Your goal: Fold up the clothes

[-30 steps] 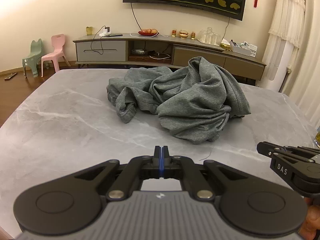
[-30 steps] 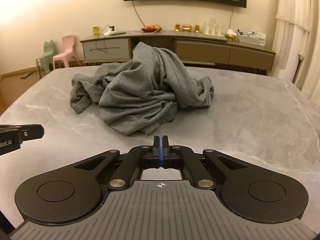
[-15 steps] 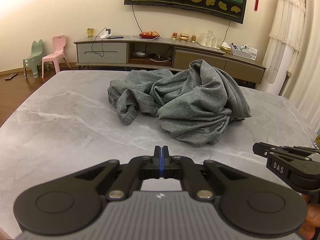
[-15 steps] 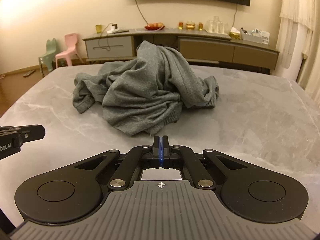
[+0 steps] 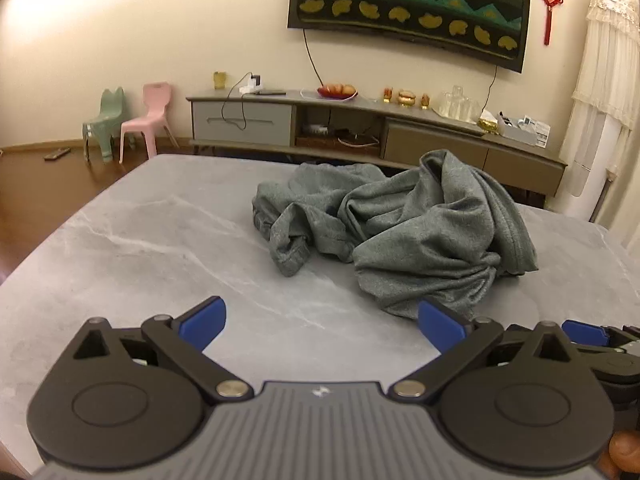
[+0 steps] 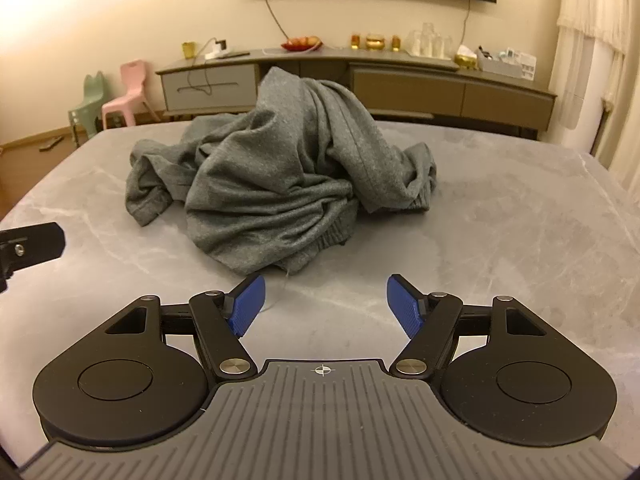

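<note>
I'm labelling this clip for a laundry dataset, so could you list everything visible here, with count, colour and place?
garment: one, grey, crumpled in a heap mid-table
table: one, grey marble-look, under the garment
TV cabinet: one, grey-brown, along the far wall
wall hanging: one, dark with green and yellow pattern, above the cabinet
small chairs: two, pink and pale green, on the floor at far left
fruit dish: one, red, on the cabinet
curtain: one, white, far right
left gripper: one, black with blue pads, jaws opening, nothing between them
right gripper: one, black with blue pads, jaws opening, nothing between them
</note>
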`<action>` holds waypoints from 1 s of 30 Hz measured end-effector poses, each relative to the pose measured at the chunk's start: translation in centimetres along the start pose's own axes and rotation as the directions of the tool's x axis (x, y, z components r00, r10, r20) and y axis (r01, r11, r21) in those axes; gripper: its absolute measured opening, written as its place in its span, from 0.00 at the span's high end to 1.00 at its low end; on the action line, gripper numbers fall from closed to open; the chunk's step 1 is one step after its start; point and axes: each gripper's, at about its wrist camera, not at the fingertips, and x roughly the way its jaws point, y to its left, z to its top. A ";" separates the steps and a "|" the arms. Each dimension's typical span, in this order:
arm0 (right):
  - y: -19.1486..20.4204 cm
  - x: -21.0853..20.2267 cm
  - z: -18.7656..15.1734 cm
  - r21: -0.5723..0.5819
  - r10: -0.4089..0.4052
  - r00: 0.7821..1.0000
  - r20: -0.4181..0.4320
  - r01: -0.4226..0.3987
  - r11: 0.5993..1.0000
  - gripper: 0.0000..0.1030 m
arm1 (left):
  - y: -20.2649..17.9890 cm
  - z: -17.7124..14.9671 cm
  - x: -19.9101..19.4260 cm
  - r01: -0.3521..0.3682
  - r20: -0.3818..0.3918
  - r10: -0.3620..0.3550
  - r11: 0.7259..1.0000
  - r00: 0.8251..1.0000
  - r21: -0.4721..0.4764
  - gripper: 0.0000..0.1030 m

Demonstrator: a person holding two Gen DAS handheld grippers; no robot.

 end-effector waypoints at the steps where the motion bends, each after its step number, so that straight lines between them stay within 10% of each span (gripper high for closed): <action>1: 0.0 0.3 0.1 0.000 0.000 1.000 -0.003 0.000 1.000 0.36 | 0.1 0.1 0.3 -0.001 -0.003 0.001 1.000 1.000 -0.001 0.00; 16: 1.2 10.7 5.4 -0.015 0.028 0.999 -0.017 -0.028 1.000 0.36 | 3.8 1.3 8.5 0.035 -0.062 -0.046 0.985 0.997 -0.171 0.00; 18: 1.8 13.1 6.5 -0.046 0.054 0.998 -0.043 -0.056 0.997 0.53 | 4.5 1.3 9.5 0.037 -0.073 -0.053 0.978 0.996 -0.205 0.00; 19: 2.0 13.5 7.0 -0.070 0.069 0.996 -0.048 -0.073 0.995 0.91 | 4.7 1.3 9.8 0.041 -0.071 -0.057 0.977 0.996 -0.208 0.00; 21: 2.2 14.1 8.0 -0.112 0.103 0.993 -0.049 -0.108 0.988 0.98 | 5.0 1.5 10.3 0.052 -0.064 -0.067 0.977 0.996 -0.206 0.00; 27: -3.9 -3.5 7.7 -0.079 0.270 0.913 0.305 -0.259 0.963 1.00 | 6.4 3.1 11.9 0.061 -0.020 -0.067 0.975 0.998 -0.214 0.00; 30: -7.9 -1.6 4.0 -0.044 0.095 0.985 0.143 -0.090 0.995 1.00 | 5.4 4.5 14.7 0.085 -0.065 -0.104 0.965 0.992 -0.248 0.00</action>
